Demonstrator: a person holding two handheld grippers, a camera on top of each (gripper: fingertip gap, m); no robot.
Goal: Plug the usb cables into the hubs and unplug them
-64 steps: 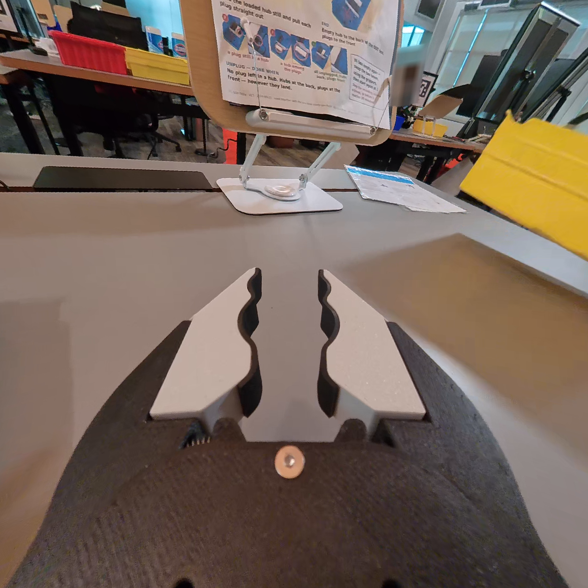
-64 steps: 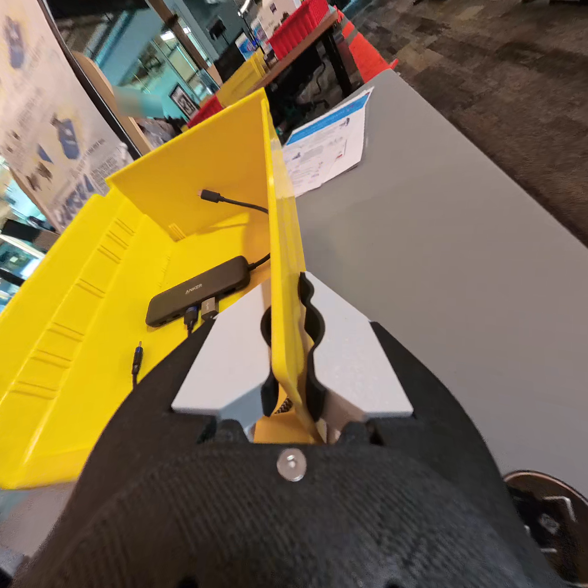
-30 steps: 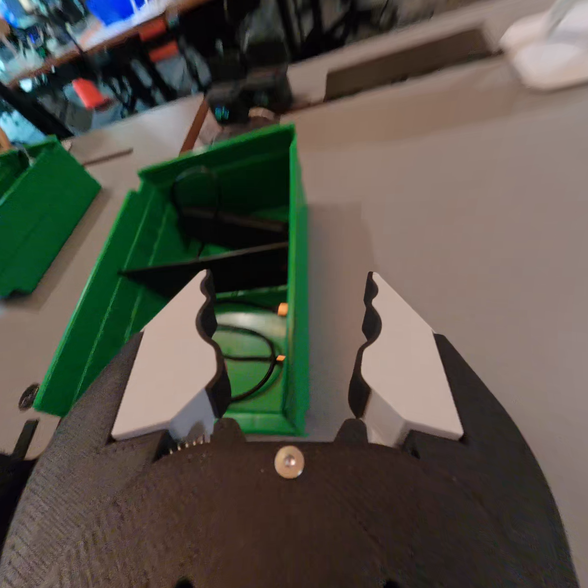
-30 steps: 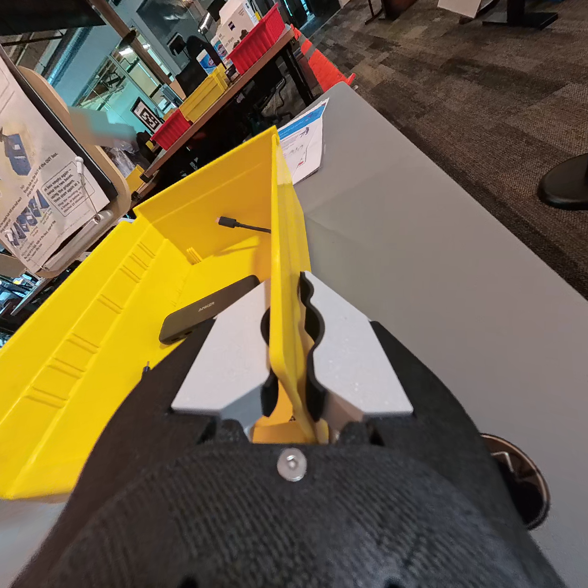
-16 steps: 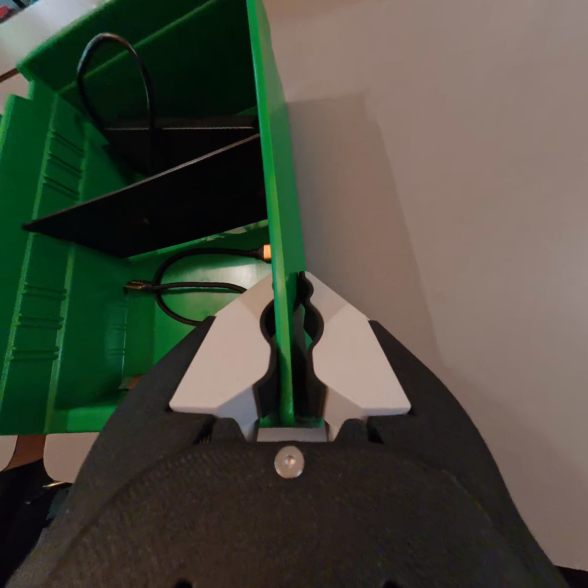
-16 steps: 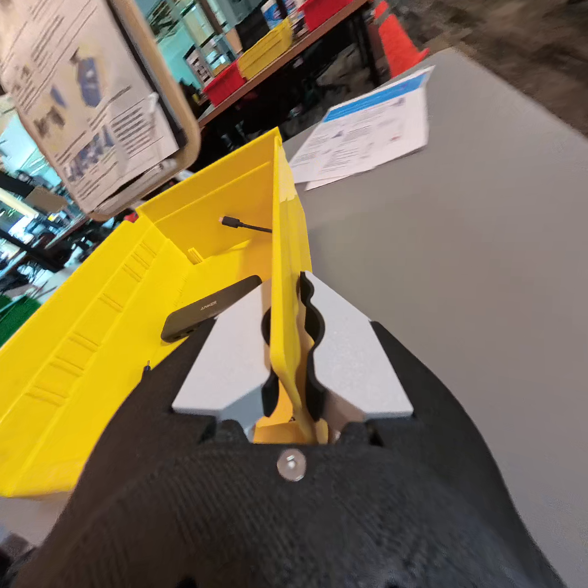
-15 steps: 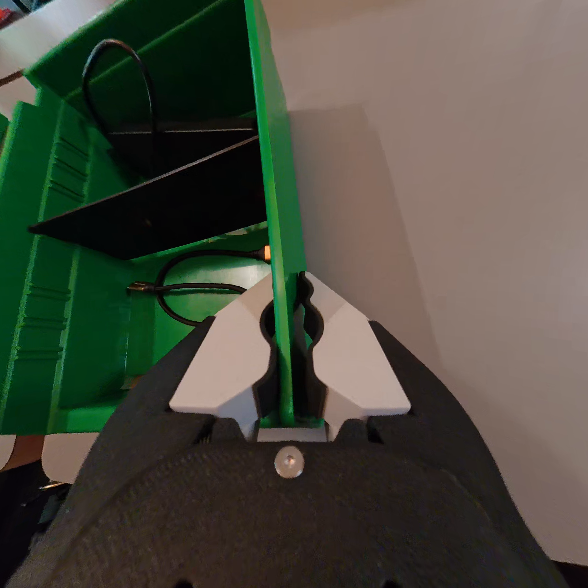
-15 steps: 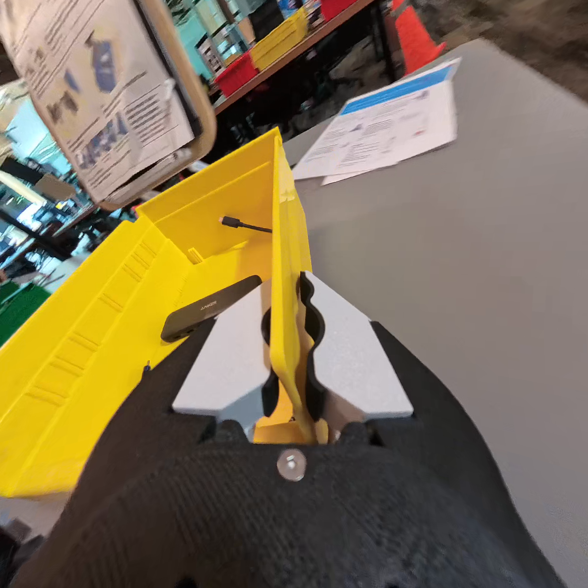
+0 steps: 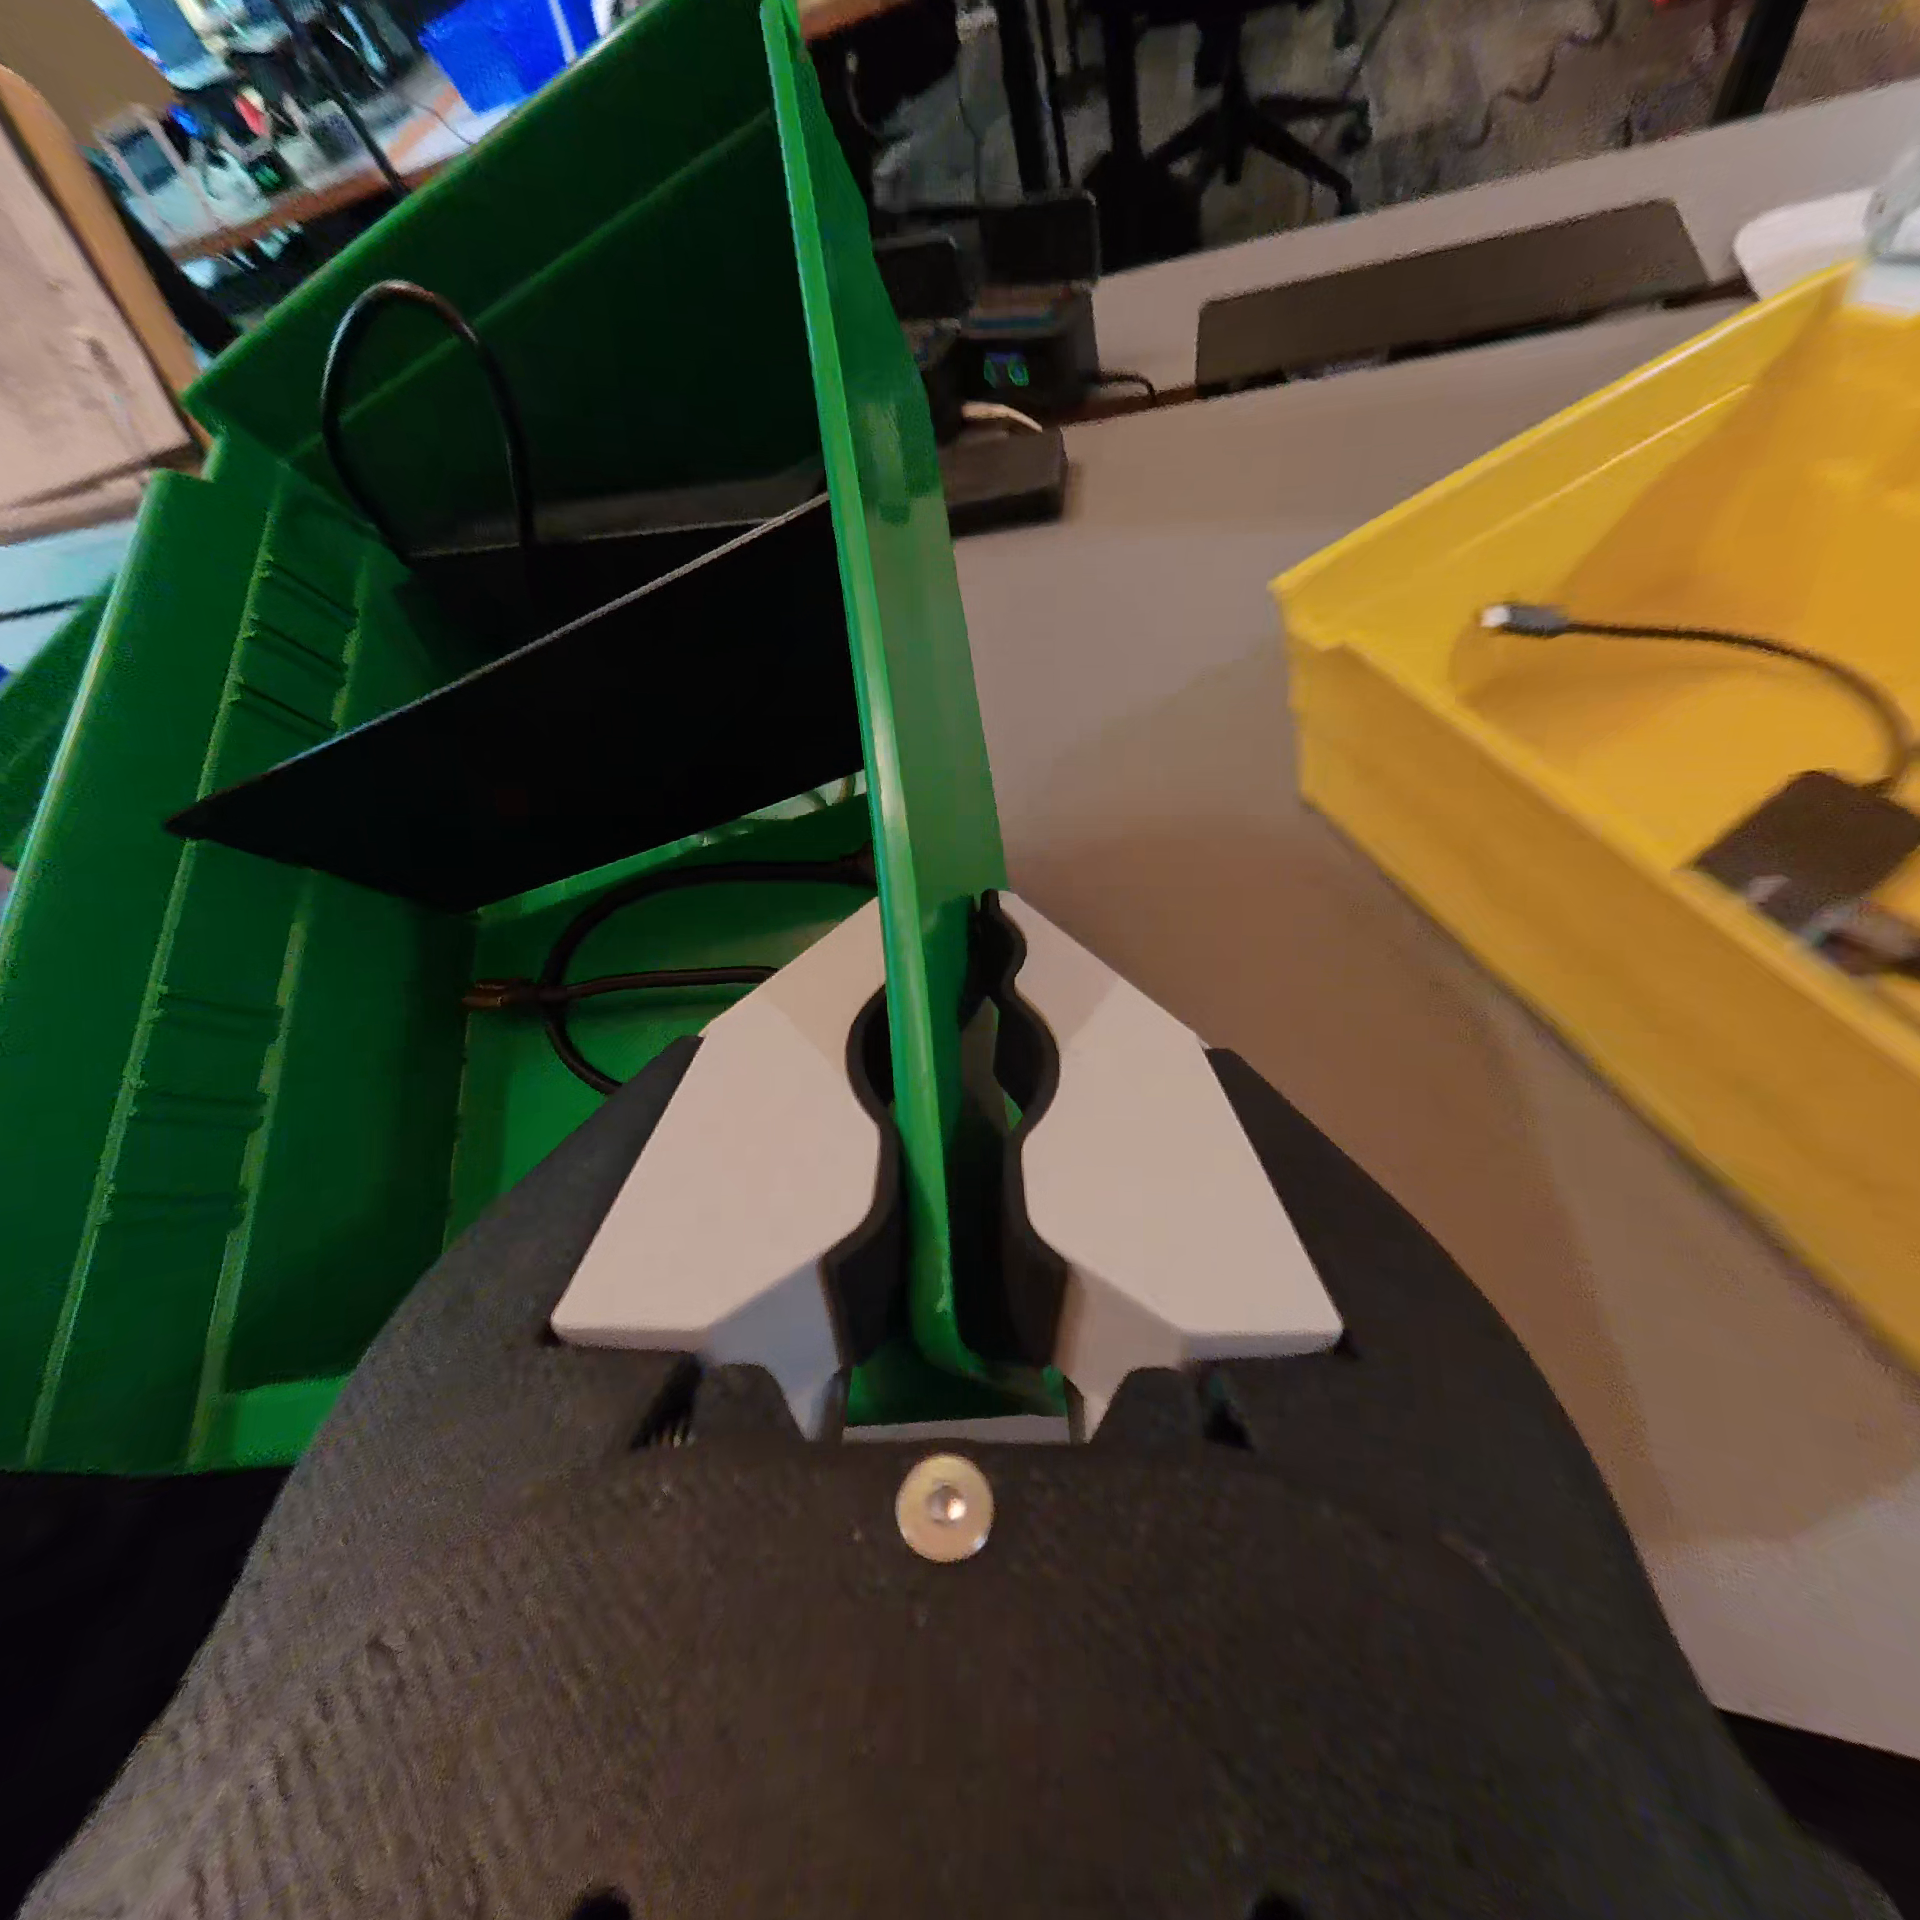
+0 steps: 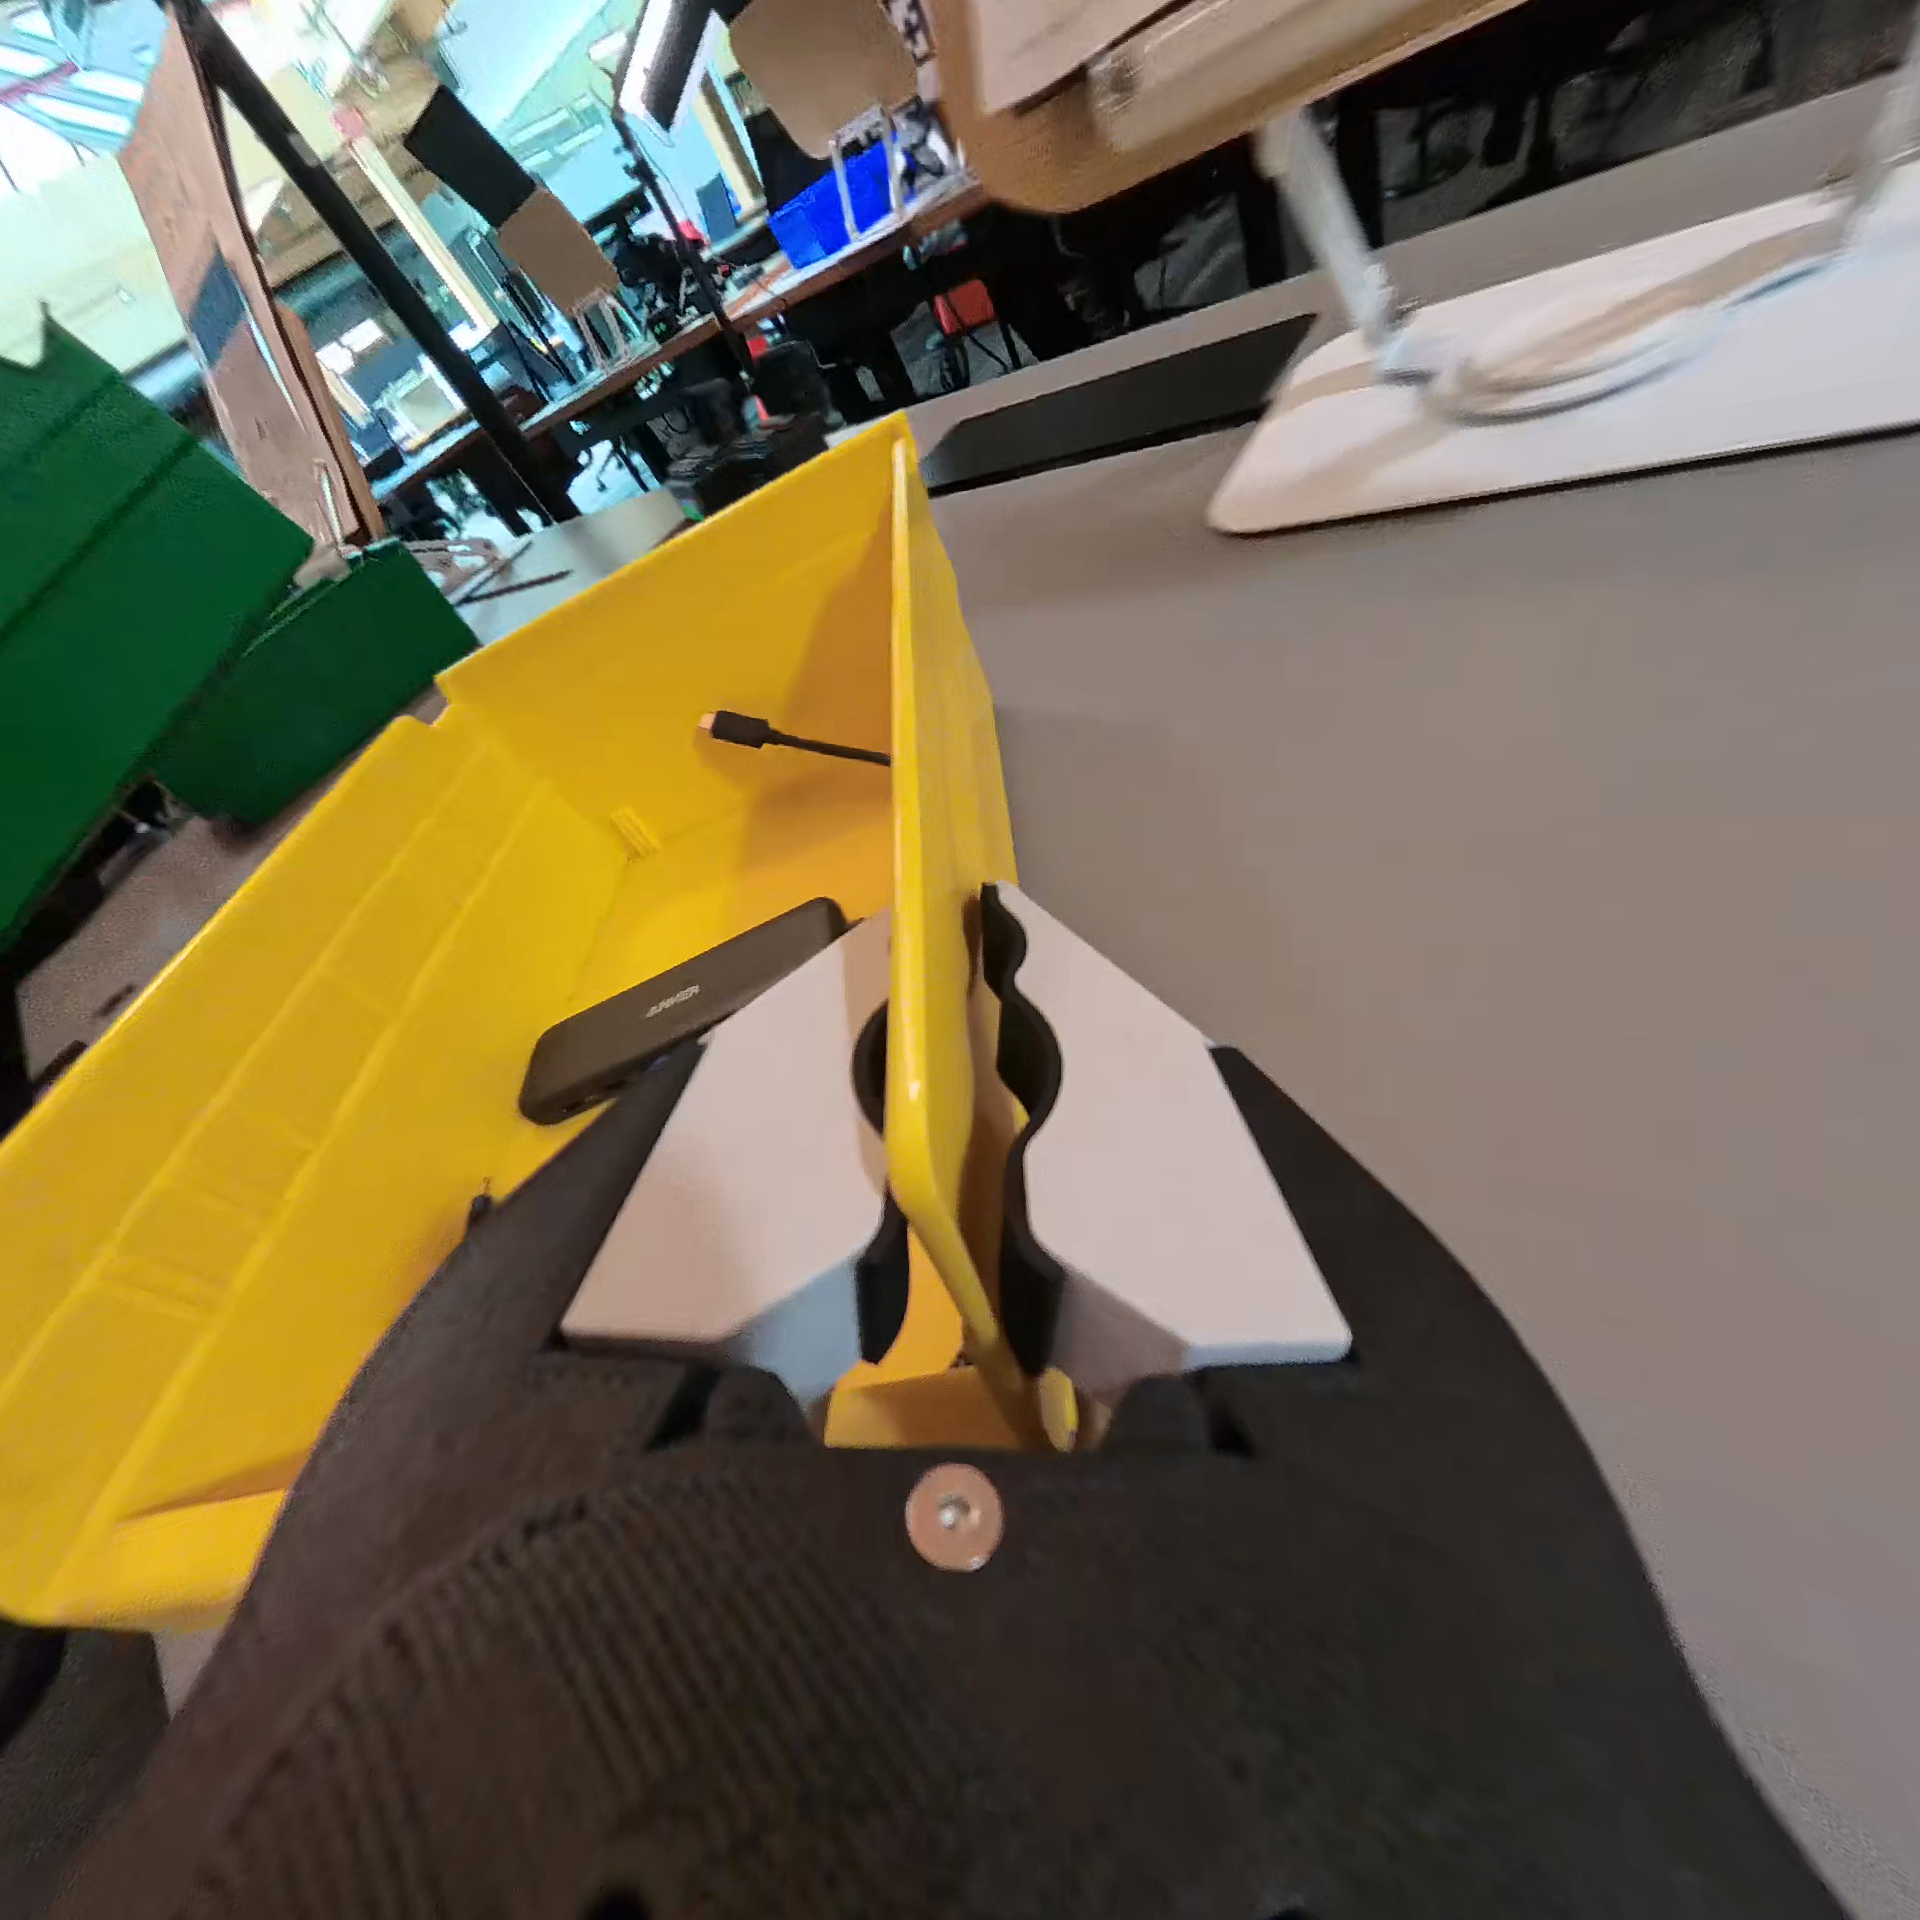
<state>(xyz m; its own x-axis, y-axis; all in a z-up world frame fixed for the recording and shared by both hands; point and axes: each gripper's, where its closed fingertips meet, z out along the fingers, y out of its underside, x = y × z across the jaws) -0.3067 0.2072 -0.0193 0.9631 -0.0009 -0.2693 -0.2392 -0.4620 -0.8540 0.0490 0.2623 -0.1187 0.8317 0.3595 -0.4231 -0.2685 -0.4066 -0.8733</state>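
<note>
Green plastic bin [image 9: 260,1039] looks smooth w/ semi-gloss walls, yellow plastic bin [image 10: 312,1091] is glossier. Grey surface [image 10: 1455,935] is matt. Left tool [image 9: 940,1122] body: rough, ridged black plastic, shiny metal screw [image 9: 943,1507]. Slim black hub [image 10: 686,1008] is matt.

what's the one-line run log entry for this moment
left gripper: shut on green bin wall | right gripper: shut on yellow bin wall | hub: in yellow bin, cable unplugged
</note>
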